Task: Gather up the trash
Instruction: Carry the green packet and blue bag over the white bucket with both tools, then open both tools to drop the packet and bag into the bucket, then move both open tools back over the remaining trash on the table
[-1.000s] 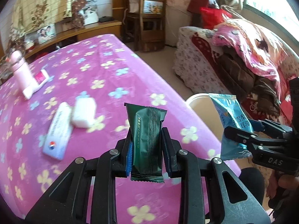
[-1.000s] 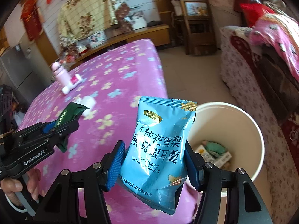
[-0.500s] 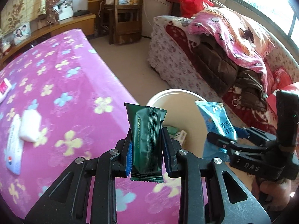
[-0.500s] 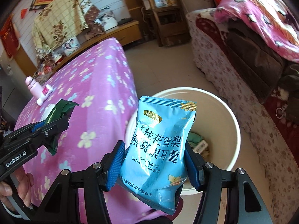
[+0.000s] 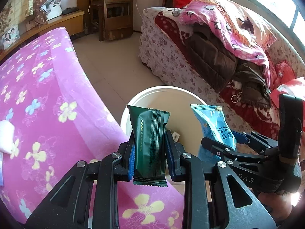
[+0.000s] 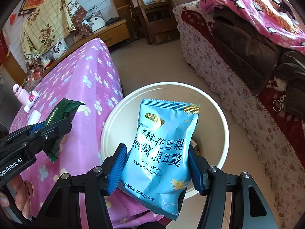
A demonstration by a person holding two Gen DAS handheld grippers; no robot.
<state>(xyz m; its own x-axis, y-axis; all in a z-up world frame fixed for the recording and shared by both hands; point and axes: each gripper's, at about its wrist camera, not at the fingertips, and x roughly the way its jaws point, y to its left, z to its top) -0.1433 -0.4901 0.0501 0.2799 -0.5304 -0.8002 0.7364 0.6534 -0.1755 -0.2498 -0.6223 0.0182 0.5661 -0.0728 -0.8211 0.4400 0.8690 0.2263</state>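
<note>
Wrappers — dark green, glossy blue — pinched upright

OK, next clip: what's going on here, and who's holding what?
A person is collecting trash with two handheld grippers. The left gripper is clamped on a dark green wrapper, and the right gripper grips a light blue snack packet. Both are held up at the white bin standing on the floor beside the pink flowered table. The bin already holds some scraps; neither packet has been released.
</note>
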